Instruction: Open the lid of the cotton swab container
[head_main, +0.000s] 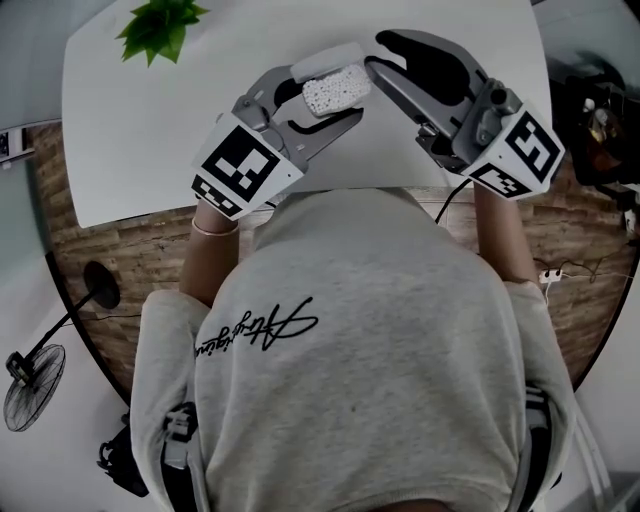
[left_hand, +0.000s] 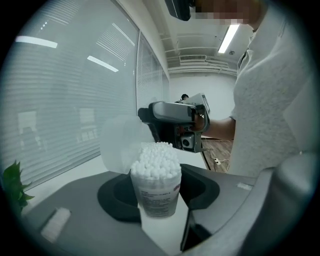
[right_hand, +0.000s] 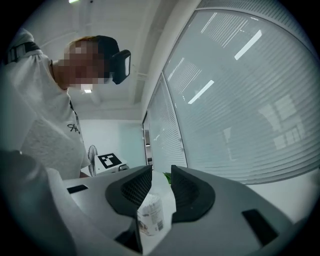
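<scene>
Over the white table (head_main: 120, 130), the head view shows the left gripper (head_main: 328, 98) holding the cotton swab container (head_main: 337, 88). Its lid (head_main: 325, 60) is already swung back, and the right gripper (head_main: 376, 52) sits just beside that lid.

Left gripper view: the jaws are clamped on the container's lower wall, with the swabs (left_hand: 156, 160) bare on top and the lid standing open at left.

Right gripper view: the jaws are slightly apart with nothing visibly pinched (the container shows low in the gap).

The container is probably light, thin, squashable plastic with a springy hinge. Grip the body low and gently, and work the lid by its free rim.
</scene>
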